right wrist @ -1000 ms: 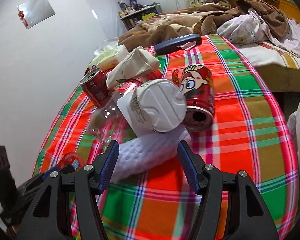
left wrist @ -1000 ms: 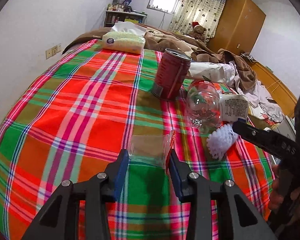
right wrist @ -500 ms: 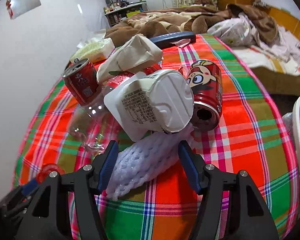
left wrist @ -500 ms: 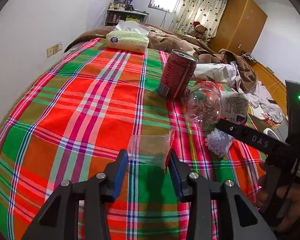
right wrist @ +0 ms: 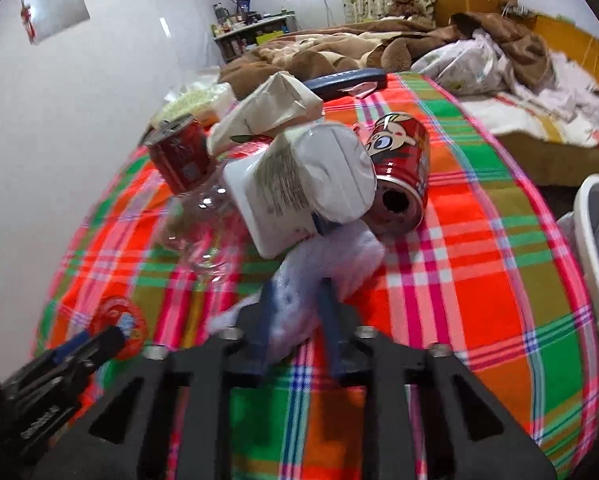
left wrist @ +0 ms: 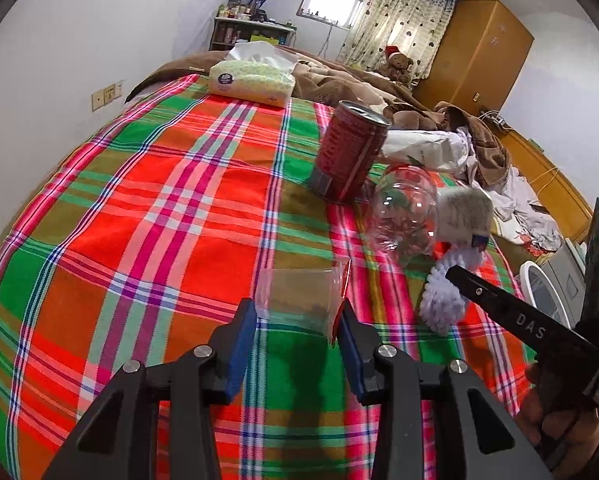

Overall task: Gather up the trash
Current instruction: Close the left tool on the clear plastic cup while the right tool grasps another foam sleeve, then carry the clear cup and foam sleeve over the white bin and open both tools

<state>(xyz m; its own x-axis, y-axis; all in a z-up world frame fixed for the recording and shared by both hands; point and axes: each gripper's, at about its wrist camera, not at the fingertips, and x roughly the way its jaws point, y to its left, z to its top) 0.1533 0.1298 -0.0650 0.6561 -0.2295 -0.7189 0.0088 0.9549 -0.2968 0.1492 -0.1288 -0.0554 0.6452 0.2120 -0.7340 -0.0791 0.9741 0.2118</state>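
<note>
My left gripper (left wrist: 297, 308) is shut on a clear plastic cup (left wrist: 299, 292) with a red rim, lying on the plaid cloth (left wrist: 159, 200). My right gripper (right wrist: 297, 292) is shut on a white foam net (right wrist: 339, 248), its pads squeezing the foam. In the left wrist view the foam net (left wrist: 443, 300) bulges beside one right finger (left wrist: 499, 308). Just beyond lie a white carton (right wrist: 299, 184), a clear bottle (right wrist: 203, 224), a cartoon-printed red can (right wrist: 399, 168) on its side and an upright red can (left wrist: 347, 152). A folded paper bag (right wrist: 267, 116) rests behind them.
A tissue pack (left wrist: 251, 80) sits at the far end of the cloth. A white bin (right wrist: 595, 240) stands off the right edge. A brown blanket (right wrist: 339, 52) and a dark blue object (right wrist: 347, 80) lie behind the pile. A wall runs along the left.
The right gripper's jaws went from wide apart around the foam net to squeezed onto it, and the gripper edged toward the pile. The left gripper and cup stayed put.
</note>
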